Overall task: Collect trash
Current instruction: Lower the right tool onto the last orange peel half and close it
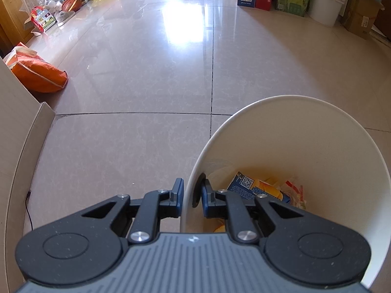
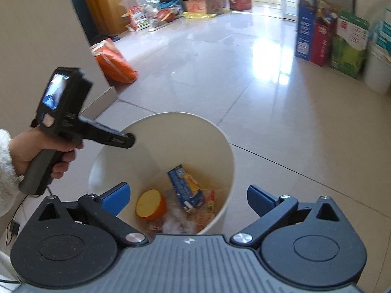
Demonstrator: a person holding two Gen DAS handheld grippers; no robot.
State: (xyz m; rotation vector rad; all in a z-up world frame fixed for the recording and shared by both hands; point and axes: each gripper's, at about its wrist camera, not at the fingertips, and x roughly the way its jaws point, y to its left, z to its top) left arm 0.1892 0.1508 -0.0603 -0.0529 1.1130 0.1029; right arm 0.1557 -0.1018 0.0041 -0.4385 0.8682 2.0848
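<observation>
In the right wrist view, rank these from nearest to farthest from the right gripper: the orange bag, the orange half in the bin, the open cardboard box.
1. orange half: in the white bin, just ahead of the open right gripper.
2. orange bag: on the floor, left, by the wall.
3. open cardboard box: far end of the room, top centre.

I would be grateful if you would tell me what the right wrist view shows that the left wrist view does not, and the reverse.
Only the right wrist view shows the hand that holds the left claw's handle, the orange half fruit inside the bin, and the right claw open with nothing between its fingers.

Only the left wrist view shows how the left claw grips: one finger outside and one inside the bin wall, shut on it.

Both show the white bin, the blue carton inside it and the orange bag on the floor.
</observation>
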